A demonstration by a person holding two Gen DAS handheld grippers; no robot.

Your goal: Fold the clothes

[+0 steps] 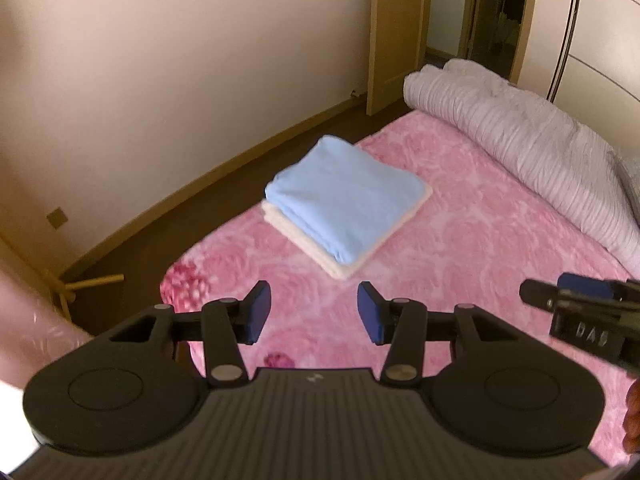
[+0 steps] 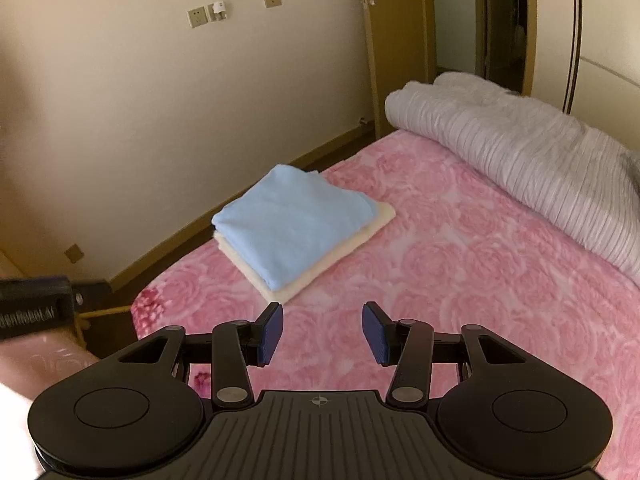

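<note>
Light-blue folded cloth (image 1: 344, 202) stacked square on a cream folded cloth (image 1: 352, 266), cream edge showing along the near and right sides. Stack on the pink rose-pattern bedspread (image 1: 460, 264), close to the bed's left edge, touching nothing else. Same stack in the right wrist view: blue (image 2: 292, 220) on cream (image 2: 332, 264), corner pointing toward the camera.

Left gripper (image 1: 314, 312) hovering above the bedspread just short of the stack's near corner, blue pads (image 1: 258, 312) spread apart, nothing between them. Right gripper (image 2: 322, 334) likewise over the bedspread just short of the stack, pads (image 2: 272, 334) parted, gripping nothing. Right gripper also visible at the right margin of the left wrist view (image 1: 584, 312), beside the left one; left gripper's body at the left margin of the right wrist view (image 2: 36, 304), blurred.

Rolled pale striped duvet (image 1: 520, 144) along the bed's far right edge, well apart from the stack. Wooden door (image 1: 394, 36) open beyond the far end of the bed. Wall sockets (image 2: 197, 17) on the beige wall left of the bed. Dark floor (image 1: 192, 216) between wall and left bed edge.
</note>
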